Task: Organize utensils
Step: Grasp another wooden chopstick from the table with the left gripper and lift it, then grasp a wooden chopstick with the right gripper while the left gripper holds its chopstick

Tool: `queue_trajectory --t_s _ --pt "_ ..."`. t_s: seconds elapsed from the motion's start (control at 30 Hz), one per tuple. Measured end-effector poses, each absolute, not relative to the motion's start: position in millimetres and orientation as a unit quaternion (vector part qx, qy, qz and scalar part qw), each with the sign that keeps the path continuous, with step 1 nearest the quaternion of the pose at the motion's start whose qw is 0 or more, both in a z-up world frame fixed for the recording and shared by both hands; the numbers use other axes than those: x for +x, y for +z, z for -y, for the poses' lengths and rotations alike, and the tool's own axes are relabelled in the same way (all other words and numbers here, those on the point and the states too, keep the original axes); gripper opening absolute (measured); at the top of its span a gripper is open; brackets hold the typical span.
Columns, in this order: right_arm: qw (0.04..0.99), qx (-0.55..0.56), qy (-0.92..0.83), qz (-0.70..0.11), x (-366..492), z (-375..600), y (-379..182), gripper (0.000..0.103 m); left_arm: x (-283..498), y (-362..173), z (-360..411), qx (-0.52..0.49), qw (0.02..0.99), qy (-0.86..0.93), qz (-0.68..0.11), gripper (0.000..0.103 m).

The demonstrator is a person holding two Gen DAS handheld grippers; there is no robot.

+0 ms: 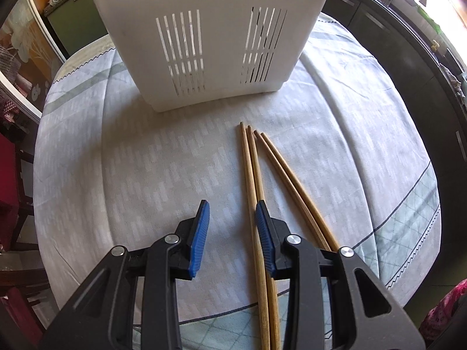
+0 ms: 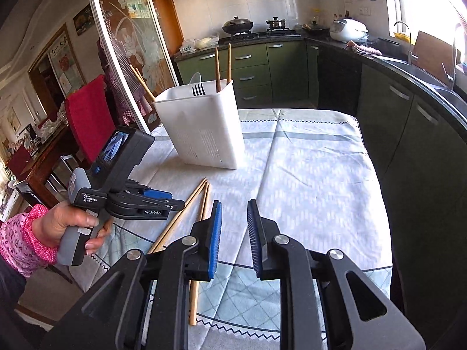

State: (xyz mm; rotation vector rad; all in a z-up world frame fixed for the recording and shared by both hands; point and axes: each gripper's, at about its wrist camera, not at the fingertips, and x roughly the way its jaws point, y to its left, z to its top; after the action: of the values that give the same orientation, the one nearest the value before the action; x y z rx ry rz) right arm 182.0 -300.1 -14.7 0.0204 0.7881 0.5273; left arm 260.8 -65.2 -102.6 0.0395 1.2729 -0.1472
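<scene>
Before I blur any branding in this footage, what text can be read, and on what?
"Data Acquisition System": on the left hand-held gripper, on its black body.
"GenRobot.AI": on its side.
Wall posters and the sticker on the glass door: too blurred to read.

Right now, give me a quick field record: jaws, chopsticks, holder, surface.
left gripper: jaws open, empty, low over the table, beside the loose chopsticks
right gripper: jaws open, empty
loose chopsticks: four, lying flat on the tablecloth, tips toward the holder
holder: white, upright, slotted walls
holder contents: fork, chopsticks standing in it
tablecloth: pale patterned cloth, covers the table
</scene>
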Motion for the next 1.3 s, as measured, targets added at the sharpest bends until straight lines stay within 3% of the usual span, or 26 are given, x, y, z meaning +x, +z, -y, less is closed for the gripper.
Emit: queue_trajectory --t_s 0.27,0.3,0.37,0.43,0.57,0.63,0.97,1.3 --pt "0.886 0.011 0.259 -0.385 180.5 301.6 -15.6 0.019 267.5 -111.4 82.2 0.049 0.799 -0.054 -0.597 0.03" --pt "0.885 0.011 0.26 -0.387 181.4 300.8 -15.3 0.019 267.9 -112.2 84.8 0.046 0.799 -0.056 -0.597 0.027" --pt "0.883 0.012 0.261 -0.39 182.1 299.0 -16.5 0.019 270.4 -113.3 89.3 0.044 0.798 -0.058 -0.598 0.008" --pt "0.881 0.009 0.263 -0.394 184.9 294.6 -16.5 0.019 270.1 -112.8 92.7 0.036 0.798 -0.06 -0.598 0.007" --pt "0.873 0.005 0.273 -0.404 188.8 285.0 -19.7 0.02 263.1 -97.7 87.6 0.026 0.81 -0.065 -0.582 0.007" --pt "0.868 0.0 0.278 -0.411 192.5 278.8 -22.2 0.027 255.2 -82.5 80.0 0.019 0.821 -0.066 -0.567 0.007" --pt "0.822 -0.02 0.309 -0.478 239.0 226.1 -58.3 0.027 184.5 12.1 42.9 0.014 0.89 -0.069 -0.451 0.006" --pt "0.795 -0.074 0.282 -0.531 276.0 184.1 -102.5 0.027 143.8 29.5 21.8 0.01 0.9 -0.08 -0.428 0.006"
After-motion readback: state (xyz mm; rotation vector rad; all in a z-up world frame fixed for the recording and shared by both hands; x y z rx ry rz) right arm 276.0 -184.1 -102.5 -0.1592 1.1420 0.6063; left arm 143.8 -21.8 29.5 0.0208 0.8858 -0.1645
